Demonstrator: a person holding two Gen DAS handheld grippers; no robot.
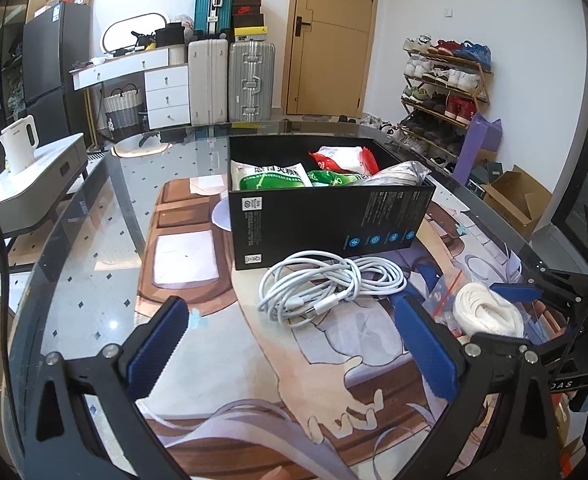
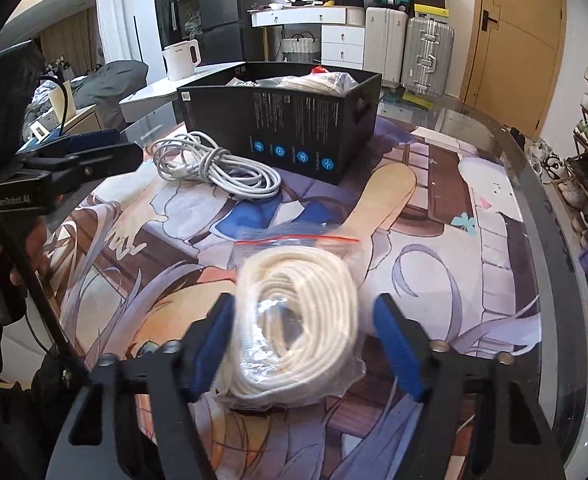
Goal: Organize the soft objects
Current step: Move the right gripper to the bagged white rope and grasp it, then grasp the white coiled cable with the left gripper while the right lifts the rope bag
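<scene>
A white rope coil in a clear zip bag (image 2: 298, 320) lies on the printed mat, between the blue fingers of my right gripper (image 2: 304, 340). The left pad (image 2: 209, 340) is against the bag; the right pad (image 2: 394, 340) stands slightly off it. In the left wrist view the bagged coil (image 1: 486, 312) is at the right, with one right-gripper finger (image 1: 514, 291) behind it. My left gripper (image 1: 289, 344) is open over the mat with nothing in it. A loose white cable (image 1: 326, 284) lies in front of the black box (image 1: 326, 220), which holds snack bags (image 1: 269, 178) and another bagged coil (image 1: 398, 172).
The printed mat (image 2: 434, 208) covers a glass table whose rim (image 2: 554, 216) curves along the right. A white kettle (image 1: 19, 142) stands on a low unit to the left. Suitcases, drawers and a shoe rack (image 1: 446, 92) line the far wall.
</scene>
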